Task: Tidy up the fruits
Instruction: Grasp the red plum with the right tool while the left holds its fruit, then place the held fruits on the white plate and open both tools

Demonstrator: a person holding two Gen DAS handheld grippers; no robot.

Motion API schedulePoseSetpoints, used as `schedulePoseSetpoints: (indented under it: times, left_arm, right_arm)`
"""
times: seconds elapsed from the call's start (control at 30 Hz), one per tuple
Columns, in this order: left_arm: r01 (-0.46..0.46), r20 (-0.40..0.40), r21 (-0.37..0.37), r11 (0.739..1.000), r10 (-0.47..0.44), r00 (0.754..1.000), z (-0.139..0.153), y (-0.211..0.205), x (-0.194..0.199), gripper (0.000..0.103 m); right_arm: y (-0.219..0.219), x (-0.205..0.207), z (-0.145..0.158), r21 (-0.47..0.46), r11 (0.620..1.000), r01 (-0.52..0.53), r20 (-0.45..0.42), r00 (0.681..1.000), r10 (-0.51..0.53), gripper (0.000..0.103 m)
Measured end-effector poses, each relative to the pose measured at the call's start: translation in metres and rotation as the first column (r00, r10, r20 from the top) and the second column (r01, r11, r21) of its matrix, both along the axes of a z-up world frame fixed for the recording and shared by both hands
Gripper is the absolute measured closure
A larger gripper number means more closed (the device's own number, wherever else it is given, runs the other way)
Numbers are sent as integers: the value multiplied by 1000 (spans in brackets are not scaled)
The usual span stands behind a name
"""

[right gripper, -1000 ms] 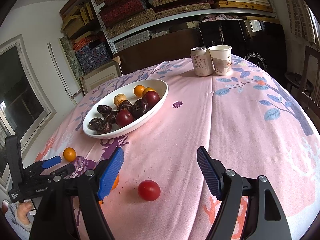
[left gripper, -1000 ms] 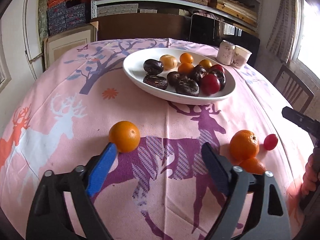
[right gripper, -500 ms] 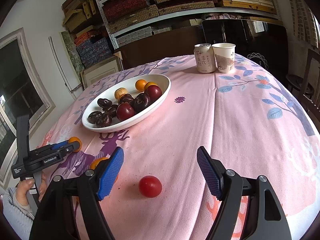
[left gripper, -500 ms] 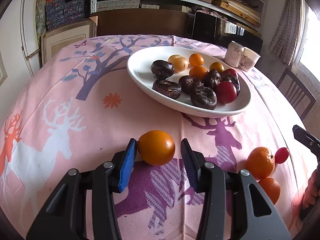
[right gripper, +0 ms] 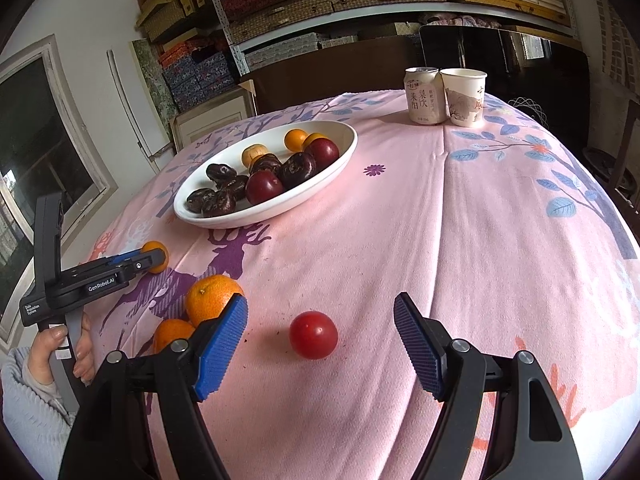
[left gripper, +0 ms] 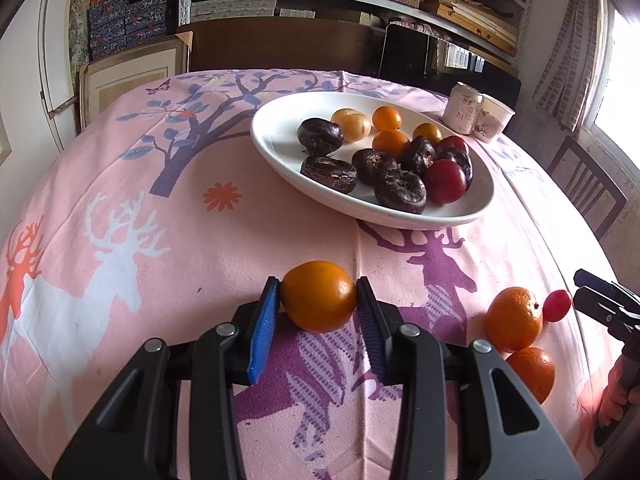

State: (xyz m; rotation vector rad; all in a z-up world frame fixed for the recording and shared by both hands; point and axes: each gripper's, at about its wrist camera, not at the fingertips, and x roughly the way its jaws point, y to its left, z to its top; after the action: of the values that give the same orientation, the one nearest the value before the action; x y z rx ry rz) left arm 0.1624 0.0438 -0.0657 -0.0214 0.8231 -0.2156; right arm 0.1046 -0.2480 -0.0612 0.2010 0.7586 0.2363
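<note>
My left gripper [left gripper: 318,300] is shut on a small orange [left gripper: 318,296] that rests on the pink tablecloth; both pads press its sides. The same orange [right gripper: 156,256] shows at the left gripper's tip in the right wrist view. My right gripper [right gripper: 320,320] stands open, with a red plum [right gripper: 313,335] on the cloth between and just below its fingertips, untouched. Two oranges [right gripper: 212,294] lie beside its left finger. A white oval plate [left gripper: 280,128] further back holds dark fruits, red plums and small oranges.
A drink can [right gripper: 424,96] and a paper cup [right gripper: 464,96] stand at the far edge of the table. A wooden chair [left gripper: 584,184] is at the right side. Shelves with boxes fill the back wall. A person's hand [right gripper: 56,344] holds the left gripper's handle.
The left gripper moved forward around the small orange and closed its jaws onto it. The right gripper stayed open over the red plum, shifting only slightly.
</note>
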Motion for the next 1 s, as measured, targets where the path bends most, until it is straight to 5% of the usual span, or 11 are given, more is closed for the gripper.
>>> schedulePoseSetpoints:
  times: [0.3,0.6,1.0]
  left_arm:
    - [1,-6,5,1000,-1,1000,-1,-1,-1,65]
    - [9,-4,13,1000,-8,1000,-1,-4,-2,65]
    - [25,34,6,1000,-25,999,7,-9,-14,65]
  right_arm:
    - [12,7,-13,-39,998,-53,-91,995,49,33]
    - [10,10,-19,-16,998,-67,-123,990,65,75]
    - [6,7,-12,33,997,-65,-85,994,68,76]
